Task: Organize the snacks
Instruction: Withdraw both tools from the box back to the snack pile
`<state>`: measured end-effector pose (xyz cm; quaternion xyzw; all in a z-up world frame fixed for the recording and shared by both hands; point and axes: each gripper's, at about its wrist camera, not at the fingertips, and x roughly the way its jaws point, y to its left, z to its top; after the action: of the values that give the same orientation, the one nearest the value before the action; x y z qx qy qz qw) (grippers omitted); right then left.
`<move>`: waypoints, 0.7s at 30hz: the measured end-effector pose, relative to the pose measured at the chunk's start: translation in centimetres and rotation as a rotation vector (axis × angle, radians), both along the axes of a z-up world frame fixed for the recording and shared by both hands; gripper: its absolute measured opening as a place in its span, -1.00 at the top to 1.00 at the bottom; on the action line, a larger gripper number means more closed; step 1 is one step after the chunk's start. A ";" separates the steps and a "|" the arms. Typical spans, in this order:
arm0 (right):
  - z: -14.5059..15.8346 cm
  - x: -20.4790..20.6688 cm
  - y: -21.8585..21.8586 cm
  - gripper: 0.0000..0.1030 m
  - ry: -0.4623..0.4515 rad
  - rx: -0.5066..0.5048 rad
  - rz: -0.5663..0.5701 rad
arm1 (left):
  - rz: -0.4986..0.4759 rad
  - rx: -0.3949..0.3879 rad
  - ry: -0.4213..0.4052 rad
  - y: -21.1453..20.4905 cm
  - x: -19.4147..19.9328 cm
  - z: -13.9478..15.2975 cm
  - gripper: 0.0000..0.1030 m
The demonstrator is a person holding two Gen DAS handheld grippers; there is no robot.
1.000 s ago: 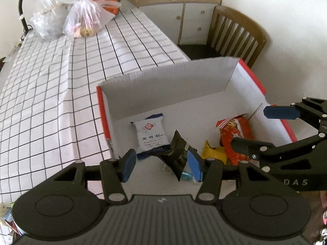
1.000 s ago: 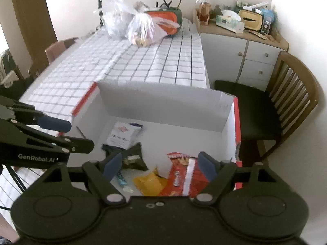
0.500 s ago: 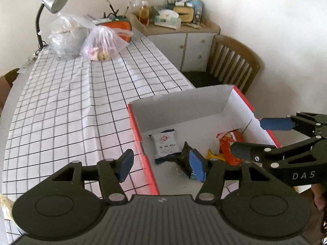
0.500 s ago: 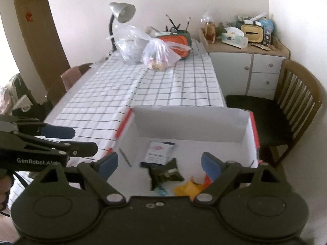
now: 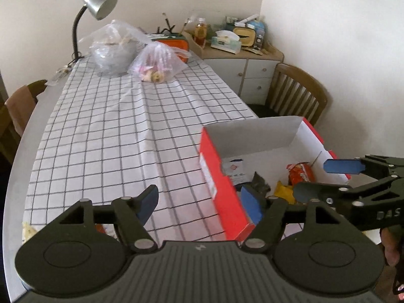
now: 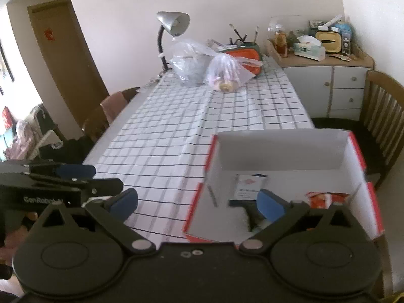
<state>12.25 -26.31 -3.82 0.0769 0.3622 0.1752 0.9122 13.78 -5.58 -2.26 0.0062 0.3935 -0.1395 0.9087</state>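
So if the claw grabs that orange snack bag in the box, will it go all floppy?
Probably. The orange snack bag looks like thin crinkled wrapper, so it would likely bend and crackle. It seems light for its size, and glossy, so possibly slippery.

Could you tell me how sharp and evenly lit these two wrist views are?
Left wrist view: fairly sharp, strong fisheye bending of the table edge, soft daylight. Right wrist view: motion blur smears the red box and snacks; bright glare at far left.

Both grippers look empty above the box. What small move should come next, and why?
Probably swing the left gripper toward the loose packets at the table's near-left corner. Both it and the right gripper are open and empty, and the red box already holds several snacks.
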 end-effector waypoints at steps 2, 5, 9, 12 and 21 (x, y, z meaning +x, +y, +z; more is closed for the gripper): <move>-0.1 -0.1 1.1 -0.97 0.001 0.005 0.011 | 0.007 0.001 -0.001 1.2 -0.4 -0.2 -0.41; -0.4 -0.3 2.7 -0.98 0.007 0.007 0.025 | 0.025 0.005 0.005 3.3 -0.9 -0.6 -0.41; -1.3 -0.1 5.2 -0.98 0.036 -0.005 0.042 | 0.080 0.005 0.030 7.2 -1.5 -1.5 -0.41; -2.1 0.0 6.9 -0.98 0.057 -0.006 0.051 | 0.144 0.012 0.048 10.5 -1.8 -2.4 -0.41; -4.1 0.9 12.7 -0.98 0.106 -0.043 0.150 | 0.243 0.052 0.110 16.6 -2.6 -5.3 -0.41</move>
<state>13.12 -13.63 -7.89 0.0389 0.4184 0.2309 0.8776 11.14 11.00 -7.60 -0.0258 0.4440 -0.0185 0.8955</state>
